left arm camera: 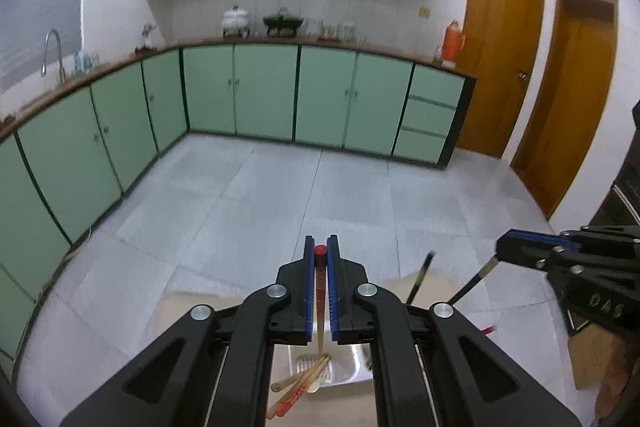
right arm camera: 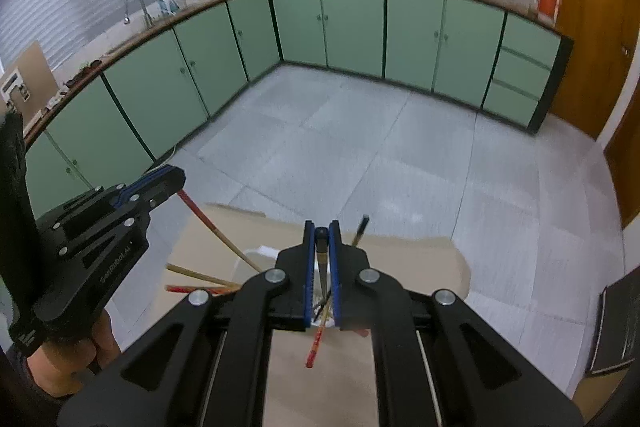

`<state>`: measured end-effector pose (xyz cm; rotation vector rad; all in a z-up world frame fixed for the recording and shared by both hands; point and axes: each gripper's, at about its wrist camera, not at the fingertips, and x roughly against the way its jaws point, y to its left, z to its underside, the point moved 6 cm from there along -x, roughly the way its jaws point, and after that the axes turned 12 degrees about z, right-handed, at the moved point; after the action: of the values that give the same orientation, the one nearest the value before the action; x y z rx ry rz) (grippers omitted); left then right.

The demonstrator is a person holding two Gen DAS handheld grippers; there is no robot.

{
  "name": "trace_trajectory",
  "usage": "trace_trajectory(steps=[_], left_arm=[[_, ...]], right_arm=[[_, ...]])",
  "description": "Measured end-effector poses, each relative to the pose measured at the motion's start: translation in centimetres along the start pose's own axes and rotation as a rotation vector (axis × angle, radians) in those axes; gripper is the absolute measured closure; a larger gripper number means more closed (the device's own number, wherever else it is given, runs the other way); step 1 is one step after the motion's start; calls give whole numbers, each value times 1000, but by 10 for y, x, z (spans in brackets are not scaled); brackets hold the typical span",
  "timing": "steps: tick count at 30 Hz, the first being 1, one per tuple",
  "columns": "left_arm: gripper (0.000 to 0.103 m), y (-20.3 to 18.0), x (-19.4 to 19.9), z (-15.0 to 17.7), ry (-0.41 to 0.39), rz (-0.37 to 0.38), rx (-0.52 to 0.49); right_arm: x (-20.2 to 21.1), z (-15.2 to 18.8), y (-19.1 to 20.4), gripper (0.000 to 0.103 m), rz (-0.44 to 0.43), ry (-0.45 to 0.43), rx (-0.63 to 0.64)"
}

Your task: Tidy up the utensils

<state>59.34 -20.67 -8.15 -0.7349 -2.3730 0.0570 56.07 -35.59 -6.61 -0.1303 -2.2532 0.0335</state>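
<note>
In the left wrist view my left gripper (left arm camera: pixel 320 247) is shut on a wooden chopstick with a red end (left arm camera: pixel 320 291). Its thin tip points down into a metal tray (left arm camera: pixel 348 363), where several red-and-bamboo chopsticks (left arm camera: pixel 300 383) lie. My right gripper (left arm camera: pixel 506 251) shows at the right edge, shut on a dark chopstick (left arm camera: pixel 474 283). In the right wrist view the right gripper (right arm camera: pixel 321 231) clamps that dark chopstick (right arm camera: pixel 321 267) over a white holder (right arm camera: pixel 256 259). To its left, the left gripper (right arm camera: pixel 170 183) holds the red-ended chopstick (right arm camera: pixel 208 223). More chopsticks (right arm camera: pixel 316 343) lean in the holder.
The holder stands on a tan cardboard-covered table (right arm camera: pixel 400 259). Another dark chopstick (right arm camera: pixel 360 229) sticks up beside my right gripper. A black box (right arm camera: pixel 616 327) sits at the table's right. Beyond lie a grey tiled floor (left arm camera: pixel 280 195), green cabinets (left arm camera: pixel 264 91) and wooden doors (left arm camera: pixel 496 67).
</note>
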Motion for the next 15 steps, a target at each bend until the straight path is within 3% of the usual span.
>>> trace_trajectory(steps=[2, 3, 5, 7, 11, 13, 15], left_arm=[[97, 8, -10, 10, 25, -7, 11], [96, 13, -14, 14, 38, -11, 14], [80, 19, -15, 19, 52, -18, 23], [64, 25, -8, 21, 48, -27, 32], [46, 31, 22, 19, 21, -45, 20], [37, 31, 41, 19, 4, -67, -2], [27, 31, 63, 22, -18, -83, -17]], right_arm=[[-12, 8, -2, 92, -9, 23, -9], [-15, 11, -4, 82, -8, 27, -14], [-15, 15, -7, 73, -5, 19, -24], [-10, 18, -13, 73, -13, 4, -42], [11, 29, -29, 68, -35, -32, -88], [23, 38, -35, 61, -36, -53, -103], [36, 48, -40, 48, -18, -86, -116]])
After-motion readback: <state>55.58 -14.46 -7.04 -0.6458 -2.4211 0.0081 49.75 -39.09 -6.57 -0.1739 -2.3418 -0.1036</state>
